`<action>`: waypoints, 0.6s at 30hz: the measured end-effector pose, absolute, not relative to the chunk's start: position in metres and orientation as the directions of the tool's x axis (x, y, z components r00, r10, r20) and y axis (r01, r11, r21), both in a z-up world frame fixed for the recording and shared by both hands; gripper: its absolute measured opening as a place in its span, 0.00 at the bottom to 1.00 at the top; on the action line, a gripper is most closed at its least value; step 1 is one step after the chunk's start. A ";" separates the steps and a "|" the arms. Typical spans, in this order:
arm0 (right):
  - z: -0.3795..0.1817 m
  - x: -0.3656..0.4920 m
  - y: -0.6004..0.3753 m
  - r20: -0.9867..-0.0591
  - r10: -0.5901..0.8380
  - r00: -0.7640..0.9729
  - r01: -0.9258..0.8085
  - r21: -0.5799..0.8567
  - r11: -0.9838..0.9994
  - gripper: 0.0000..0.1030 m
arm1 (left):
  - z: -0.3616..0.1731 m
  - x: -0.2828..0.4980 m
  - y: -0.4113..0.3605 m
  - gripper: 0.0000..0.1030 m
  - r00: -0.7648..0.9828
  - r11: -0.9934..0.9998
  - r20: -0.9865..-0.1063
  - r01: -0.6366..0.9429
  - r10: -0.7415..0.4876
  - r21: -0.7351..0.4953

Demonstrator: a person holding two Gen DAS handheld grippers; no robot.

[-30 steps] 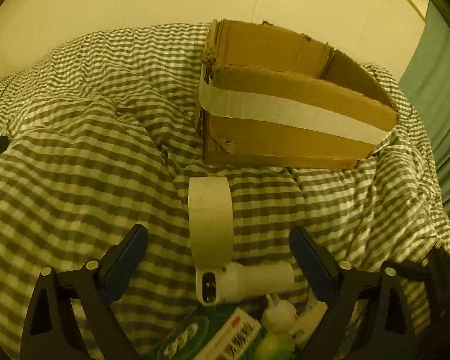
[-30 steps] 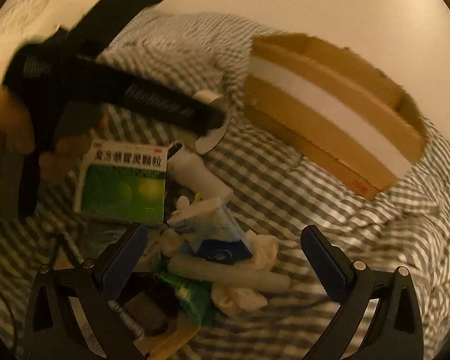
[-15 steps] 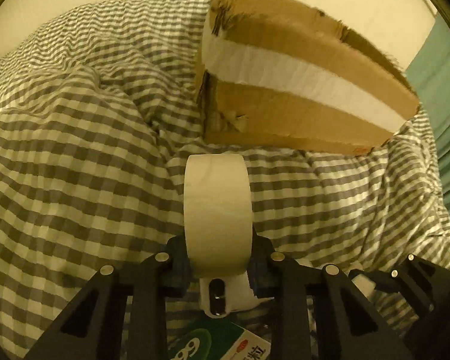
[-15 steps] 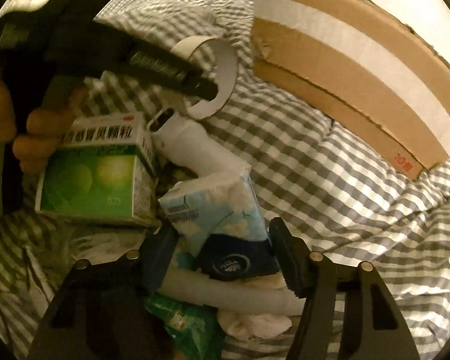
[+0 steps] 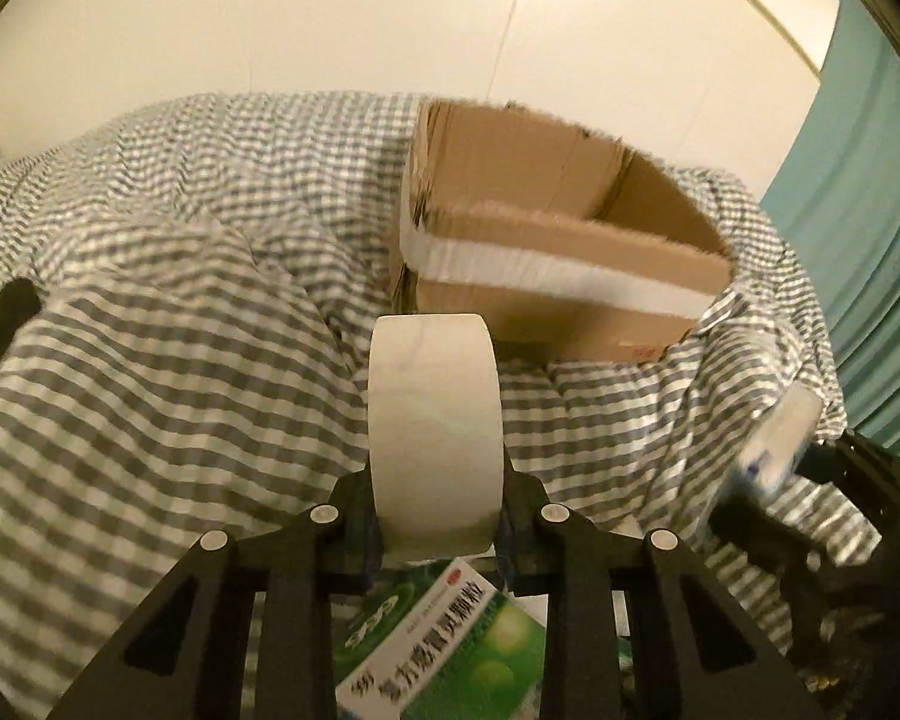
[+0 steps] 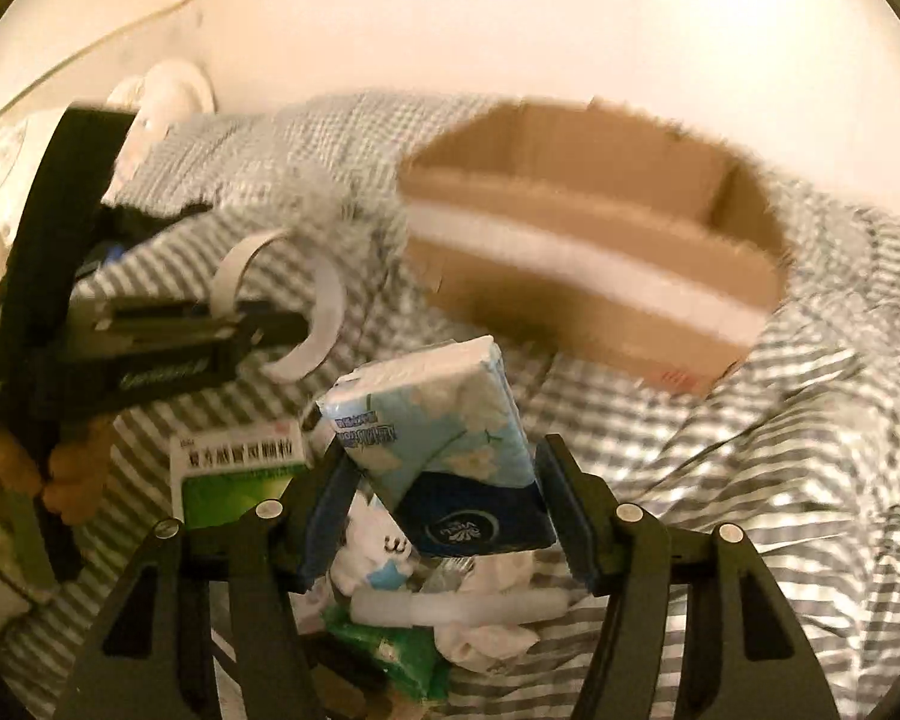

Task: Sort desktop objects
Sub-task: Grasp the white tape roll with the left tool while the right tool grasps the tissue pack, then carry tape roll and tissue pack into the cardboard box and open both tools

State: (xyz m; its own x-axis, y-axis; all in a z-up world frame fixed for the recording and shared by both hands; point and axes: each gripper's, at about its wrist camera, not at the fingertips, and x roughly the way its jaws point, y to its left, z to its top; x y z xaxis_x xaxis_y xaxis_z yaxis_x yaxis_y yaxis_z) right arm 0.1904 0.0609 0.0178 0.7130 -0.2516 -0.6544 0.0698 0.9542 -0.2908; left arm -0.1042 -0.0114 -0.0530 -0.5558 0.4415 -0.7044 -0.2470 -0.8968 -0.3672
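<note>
Left gripper [image 5: 435,504] grips a roll of white tape [image 5: 433,432], pads pressed on both flat sides, roll standing on edge and lifted off the checked cloth [image 5: 150,372]. Its jaws have just been closing, with the roll between them. Right gripper [image 6: 444,498] clamps a blue-and-white tissue pack [image 6: 444,450], tilted, top leaning left; those jaws have also just been closing on the pack.

Left wrist view: open cardboard box [image 5: 546,252] with a white tape band sits far, right of centre, on the cloth; inside looks empty as far as visible. Green-and-white medicine box [image 5: 444,642] lies near, under the gripper. The right gripper shows blurred at the right edge with a bit of the pack. Teal curtain [image 5: 870,210] at far right appears only here.

Right wrist view: shows the roll from the side as an open ring, thin-walled, held in the left gripper at left. A hand [image 6: 42,480] grips that tool's handle, visible only here. The medicine box sits near left, beside the pack. Below the pack lies a pile seen only in this view: a white tube [image 6: 456,606], crumpled white tissue [image 6: 486,636], a green packet [image 6: 390,654]. The cardboard box is far right, blurred. A round white fitting [image 6: 168,96] on the wall at far left.
</note>
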 end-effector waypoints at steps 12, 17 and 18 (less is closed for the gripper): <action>0.088 0.175 0.046 -0.533 -0.372 0.760 0.283 -0.244 0.927 0.58 | 0.018 -0.100 0.000 0.28 -0.640 -0.886 -0.613 -0.343 0.464 -0.312; 0.121 0.185 0.028 -0.481 -0.387 0.787 0.328 -0.206 0.922 0.58 | 0.045 -0.128 0.011 0.26 -0.681 -0.884 -0.564 -0.371 0.467 -0.284; 0.128 0.188 0.023 -0.477 -0.386 0.790 0.333 -0.196 0.922 0.58 | 0.048 -0.134 0.015 0.26 -0.680 -0.880 -0.558 -0.382 0.475 -0.284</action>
State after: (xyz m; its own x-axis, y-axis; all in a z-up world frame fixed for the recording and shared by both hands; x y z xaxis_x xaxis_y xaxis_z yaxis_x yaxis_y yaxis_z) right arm 0.1882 0.0235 0.1276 0.7896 -0.3863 -0.4767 0.3329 0.9224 -0.1961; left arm -0.1338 0.0147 0.0484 -0.6802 0.4752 -0.5581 -0.3816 -0.8796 -0.2840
